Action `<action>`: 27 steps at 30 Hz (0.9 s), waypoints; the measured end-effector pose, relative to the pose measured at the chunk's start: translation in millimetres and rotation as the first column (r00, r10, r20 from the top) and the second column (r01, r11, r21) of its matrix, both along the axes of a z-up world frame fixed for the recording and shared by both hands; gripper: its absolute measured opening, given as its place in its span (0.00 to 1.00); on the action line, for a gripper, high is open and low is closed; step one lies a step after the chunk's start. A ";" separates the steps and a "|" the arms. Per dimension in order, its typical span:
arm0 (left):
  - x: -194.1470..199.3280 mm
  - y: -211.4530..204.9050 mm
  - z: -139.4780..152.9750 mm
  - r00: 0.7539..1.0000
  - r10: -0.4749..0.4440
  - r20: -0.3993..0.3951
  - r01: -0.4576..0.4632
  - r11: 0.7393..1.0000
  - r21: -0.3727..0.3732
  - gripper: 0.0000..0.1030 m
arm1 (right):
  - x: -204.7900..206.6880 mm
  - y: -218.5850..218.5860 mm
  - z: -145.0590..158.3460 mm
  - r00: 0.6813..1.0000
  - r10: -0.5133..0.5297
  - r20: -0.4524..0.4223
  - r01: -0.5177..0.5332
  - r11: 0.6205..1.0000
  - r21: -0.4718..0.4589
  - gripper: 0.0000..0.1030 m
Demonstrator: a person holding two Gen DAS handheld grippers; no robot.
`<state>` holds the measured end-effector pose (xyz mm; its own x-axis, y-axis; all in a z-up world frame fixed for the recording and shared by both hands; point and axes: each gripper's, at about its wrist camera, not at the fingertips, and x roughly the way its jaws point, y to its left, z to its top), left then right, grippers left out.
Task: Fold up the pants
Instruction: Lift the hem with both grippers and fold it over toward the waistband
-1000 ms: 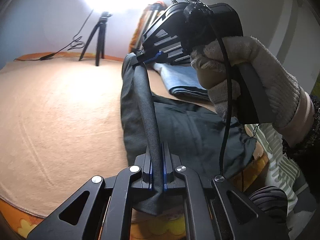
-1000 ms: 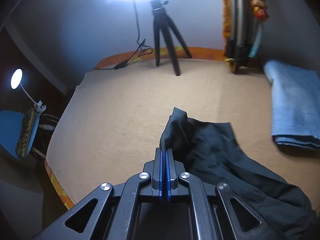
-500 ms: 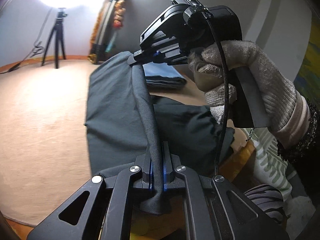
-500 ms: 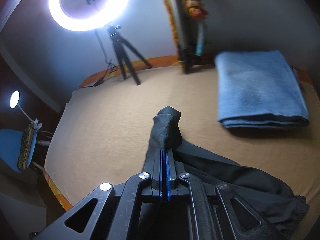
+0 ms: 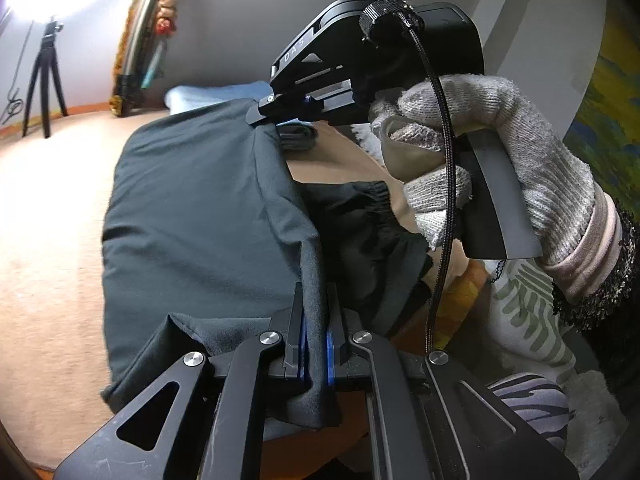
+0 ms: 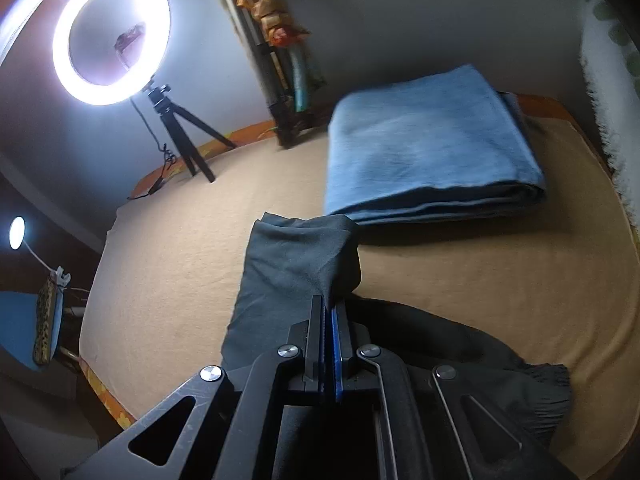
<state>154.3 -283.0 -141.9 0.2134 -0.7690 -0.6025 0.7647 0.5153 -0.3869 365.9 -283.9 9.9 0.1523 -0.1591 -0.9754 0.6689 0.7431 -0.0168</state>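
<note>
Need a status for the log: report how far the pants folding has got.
Done: blue folded garment already lies aside on the bed. In hand: both the left gripper and right gripper are shut on the dark pants, lifting one edge over. Left: lay it flat; elastic cuff lies unfolded.

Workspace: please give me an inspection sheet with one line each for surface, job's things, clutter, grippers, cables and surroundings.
Surface: tan blanket covering the bed, orange edge visible.
Job's things: dark pants, one edge lifted and stretched between both grippers, elastic waistband lying on the blanket.
Clutter: folded blue cloth lying beyond the pants.
Grippers: left gripper shut on the pants; right gripper shut on the pants, held by a gloved hand.
Cables: braided black cable hanging from the right gripper; lamp cord on the blanket.
Surroundings: ring light on a tripod, grey wall, small lamp.
</note>
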 end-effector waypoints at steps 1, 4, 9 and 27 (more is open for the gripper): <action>-1.4 -3.5 -0.5 1.000 -0.007 -0.004 0.007 1.000 -0.002 0.05 | -3.3 -2.1 1.5 1.000 -0.004 0.000 0.004 1.000 -0.001 0.00; -4.8 -13.2 -0.4 1.000 -0.025 -0.006 0.025 1.000 -0.002 0.05 | -13.3 -9.6 5.2 1.000 -0.018 -0.002 0.018 1.000 -0.006 0.00; -9.0 -27.7 -0.4 0.998 -0.062 -0.008 0.061 0.998 -0.004 0.05 | -29.5 -20.3 12.0 0.999 -0.036 -0.003 0.036 0.999 -0.017 0.00; -35.8 -98.4 4.8 0.981 -0.194 -0.015 0.194 0.981 -0.017 0.05 | -97.5 -69.2 36.6 0.991 -0.131 -0.027 0.128 0.989 -0.074 0.00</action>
<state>118.5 -381.4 -137.1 0.0491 -0.8039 -0.5927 0.8429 0.3517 -0.4072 268.4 -353.1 46.5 0.0954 -0.2455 -0.9647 0.7578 0.6463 -0.0895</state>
